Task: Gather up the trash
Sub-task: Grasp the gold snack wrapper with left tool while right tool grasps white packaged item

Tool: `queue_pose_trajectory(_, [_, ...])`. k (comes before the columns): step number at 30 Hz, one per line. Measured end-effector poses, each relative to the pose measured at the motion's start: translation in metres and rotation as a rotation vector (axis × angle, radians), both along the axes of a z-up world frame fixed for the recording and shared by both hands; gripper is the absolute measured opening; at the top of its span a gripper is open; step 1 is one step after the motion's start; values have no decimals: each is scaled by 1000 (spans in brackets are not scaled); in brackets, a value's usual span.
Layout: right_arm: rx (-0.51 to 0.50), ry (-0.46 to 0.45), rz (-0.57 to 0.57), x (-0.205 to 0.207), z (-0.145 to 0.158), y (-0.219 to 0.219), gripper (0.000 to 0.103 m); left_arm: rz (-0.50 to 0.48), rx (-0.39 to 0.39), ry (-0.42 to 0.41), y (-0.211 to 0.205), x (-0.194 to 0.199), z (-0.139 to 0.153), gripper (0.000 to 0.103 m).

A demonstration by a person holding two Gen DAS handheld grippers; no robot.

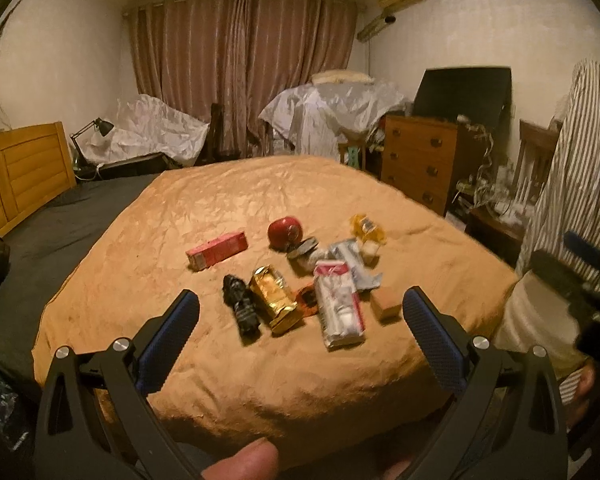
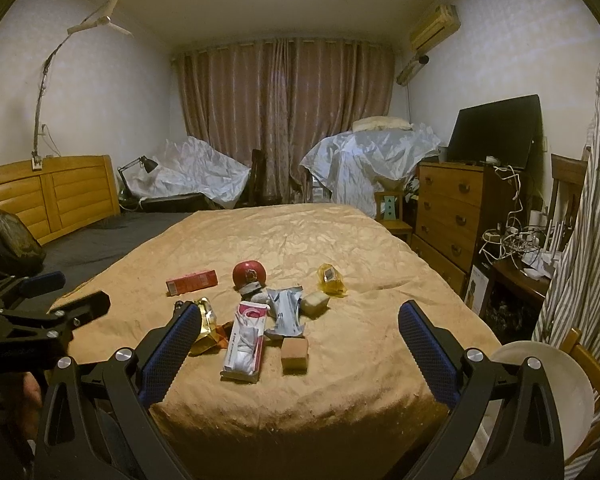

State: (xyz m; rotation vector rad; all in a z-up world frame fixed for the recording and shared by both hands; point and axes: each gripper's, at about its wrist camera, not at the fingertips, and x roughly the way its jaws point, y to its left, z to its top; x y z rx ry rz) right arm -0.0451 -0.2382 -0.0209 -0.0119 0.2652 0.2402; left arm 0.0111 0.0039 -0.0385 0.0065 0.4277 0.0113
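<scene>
Both my grippers, left gripper [image 1: 300,312] and right gripper [image 2: 300,326], hover with fingers spread and empty over trash on the bed [image 2: 300,240]; best to pinch the white-and-red packet [image 2: 245,340] (nearest) across its narrow sides.

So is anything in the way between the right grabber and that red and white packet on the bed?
Nothing visible is. The right gripper hangs open above the near edge of the bed, and the red-and-white packet lies just ahead between its fingers with only bare bedspread before it. A small tan block sits beside it, not in front.
</scene>
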Motion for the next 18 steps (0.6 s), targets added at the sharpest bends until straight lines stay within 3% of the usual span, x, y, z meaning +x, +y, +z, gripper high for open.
queue_pose_trajectory(7, [-8, 55, 33, 23, -19, 4, 98, 17, -33, 104, 29, 23, -29, 98])
queue_pose_trajectory(10, [-6, 137, 66, 47, -41, 8, 98, 30, -56, 200, 58, 43, -54, 98])
queue_pose_trajectory(12, [-2, 202, 91, 65, -57, 13, 98, 94, -43, 254, 81, 58, -75, 98])
queue_pose_trajectory(15, [8, 288, 143, 89, -79, 26, 98, 151, -170, 351, 122, 80, -102, 98])
queue_pose_trajectory(18, [19, 352, 200, 117, -102, 47, 98, 162, -175, 369, 134, 102, -112, 98])
